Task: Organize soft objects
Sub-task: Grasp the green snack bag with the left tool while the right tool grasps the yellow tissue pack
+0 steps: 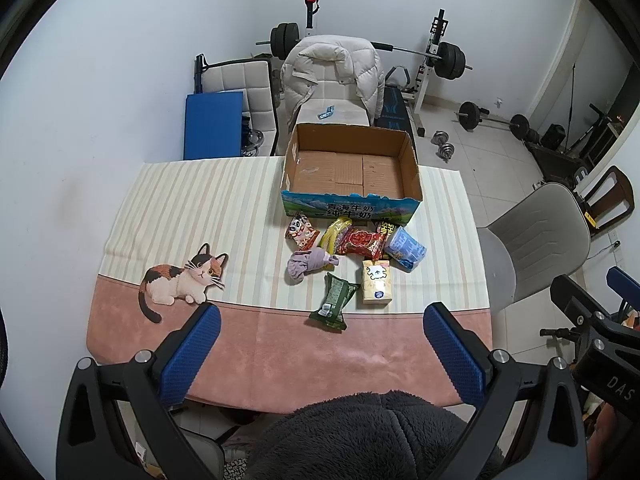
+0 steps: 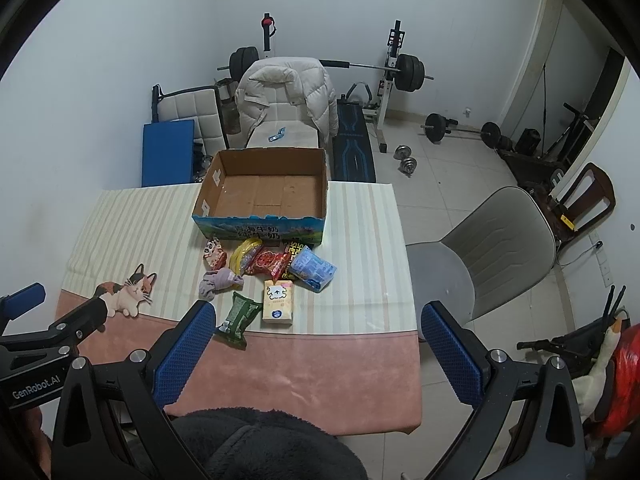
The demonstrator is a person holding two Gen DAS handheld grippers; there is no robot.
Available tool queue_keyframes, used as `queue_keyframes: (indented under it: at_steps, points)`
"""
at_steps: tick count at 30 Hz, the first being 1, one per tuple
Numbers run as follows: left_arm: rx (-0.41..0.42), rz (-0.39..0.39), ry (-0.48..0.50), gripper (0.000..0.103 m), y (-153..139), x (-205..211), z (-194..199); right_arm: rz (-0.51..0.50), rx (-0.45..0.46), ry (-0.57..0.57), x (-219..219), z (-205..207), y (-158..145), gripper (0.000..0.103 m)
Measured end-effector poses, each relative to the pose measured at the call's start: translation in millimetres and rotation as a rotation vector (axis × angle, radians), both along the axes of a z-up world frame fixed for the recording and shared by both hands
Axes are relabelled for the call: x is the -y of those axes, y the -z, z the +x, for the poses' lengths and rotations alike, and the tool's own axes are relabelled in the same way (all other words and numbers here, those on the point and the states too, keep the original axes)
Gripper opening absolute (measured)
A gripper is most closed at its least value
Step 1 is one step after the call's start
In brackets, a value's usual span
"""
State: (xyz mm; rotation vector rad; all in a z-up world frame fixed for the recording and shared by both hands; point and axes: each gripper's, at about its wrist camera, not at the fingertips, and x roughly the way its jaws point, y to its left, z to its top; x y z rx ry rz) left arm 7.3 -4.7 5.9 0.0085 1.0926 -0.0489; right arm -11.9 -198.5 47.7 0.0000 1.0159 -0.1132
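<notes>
Left hand-held gripper (image 1: 320, 316) and right hand-held gripper (image 2: 318, 316) both wide open, empty

box (image 1: 352, 200) behind snacks (image 1: 356, 242) (touching), on table (image 1: 180, 200)

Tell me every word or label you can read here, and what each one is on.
"青海牛奶 纯牛奶": front of the cardboard box.
"GenRobot.AI": body of the left gripper.
"DAS": body of the right gripper; any further letters are cut off.
Snack packets and tissue pack: print too small to read.
</notes>
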Motion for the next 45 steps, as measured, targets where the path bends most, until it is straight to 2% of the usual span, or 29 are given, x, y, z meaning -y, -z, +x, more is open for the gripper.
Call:
queue_keyframes:
  at_steps: [11,14,17,21,23,25,27,30,32,34,37,38,39,40,43,45]
  points:
    - [-0.005,-0.003,0.002,0.103,3,0,0,0.010,-0.002,-0.005,2,3,4,0.103]
    - [0.000,0.001,0.003,0.103,14,-1,10,0.025,-0.003,-0.011,3,8,12,0.103]
    - [0.009,0.048,-0.011,0.103,37,-4,38,0.064,-0.026,-0.034,6,27,36,0.103]
    - [-0.058,0.063,-0.033,0.103,85,-16,80,0.116,-0.136,-0.072,8,73,107,0.103]
    - [-0.117,0.079,-0.032,0.103,121,-20,102,0.142,-0.197,-0.090,7,95,149,0.103]
    - [-0.198,0.087,-0.008,0.102,167,-20,121,0.153,-0.293,-0.107,2,121,206,0.103]
    - [-0.257,0.101,0.017,0.093,200,-19,130,0.171,-0.376,-0.114,-2,142,254,0.103]
    - [-0.382,0.080,0.069,0.081,261,-11,141,0.222,-0.464,-0.101,-6,166,323,0.095]
    - [-0.450,0.071,0.089,0.081,296,-6,145,0.245,-0.507,-0.090,-9,176,360,0.082]
    - [-0.492,0.074,0.104,0.081,322,-2,146,0.283,-0.562,-0.077,-15,187,394,0.078]
    - [-0.535,0.072,0.108,0.081,345,2,150,0.319,-0.605,-0.071,-25,198,426,0.074]
    - [-0.544,0.069,0.107,0.081,350,2,152,0.312,-0.622,-0.074,-29,201,435,0.067]
    - [-0.552,0.067,0.104,0.081,355,2,154,0.296,-0.636,-0.076,-32,203,440,0.066]
    - [-0.562,0.066,0.104,0.081,360,3,156,0.284,-0.648,-0.074,-32,205,445,0.058]
    - [-0.590,0.048,0.114,0.080,371,10,162,0.297,-0.670,-0.071,-25,202,443,0.046]
    - [-0.614,0.033,0.127,0.080,380,14,165,0.271,-0.702,-0.068,-18,195,440,0.042]
